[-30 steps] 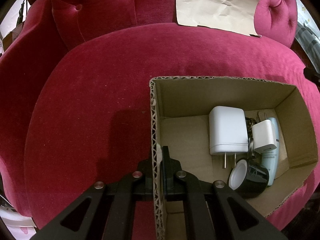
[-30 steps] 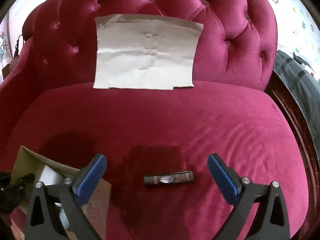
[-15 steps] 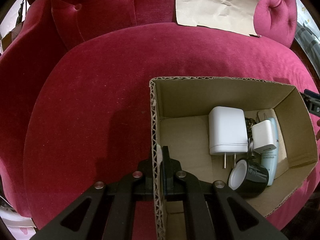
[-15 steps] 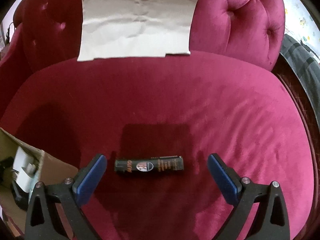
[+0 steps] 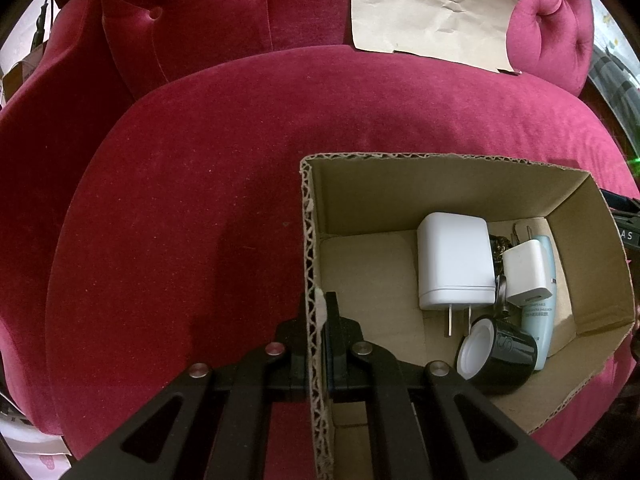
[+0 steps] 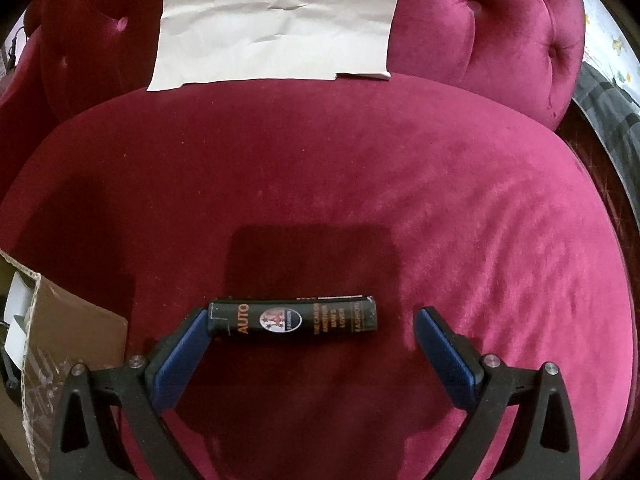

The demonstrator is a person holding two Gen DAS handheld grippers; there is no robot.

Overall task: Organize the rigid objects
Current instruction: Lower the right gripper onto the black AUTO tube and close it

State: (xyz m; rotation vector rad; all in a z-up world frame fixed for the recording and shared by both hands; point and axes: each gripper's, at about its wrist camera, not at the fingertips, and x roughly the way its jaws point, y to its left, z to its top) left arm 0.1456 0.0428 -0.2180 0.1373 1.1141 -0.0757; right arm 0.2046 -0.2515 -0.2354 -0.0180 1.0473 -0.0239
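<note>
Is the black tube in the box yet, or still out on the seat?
Out. The black tube lies on its side on the red seat cushion, beside the cardboard box, between the open right claw.

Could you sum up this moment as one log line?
left gripper: shut on box wall | right gripper: open around black tube | tube: lying on sofa seat

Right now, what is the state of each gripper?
Left gripper: shut on cardboard box wall.
Right gripper: open, black tube between fingers.
</note>
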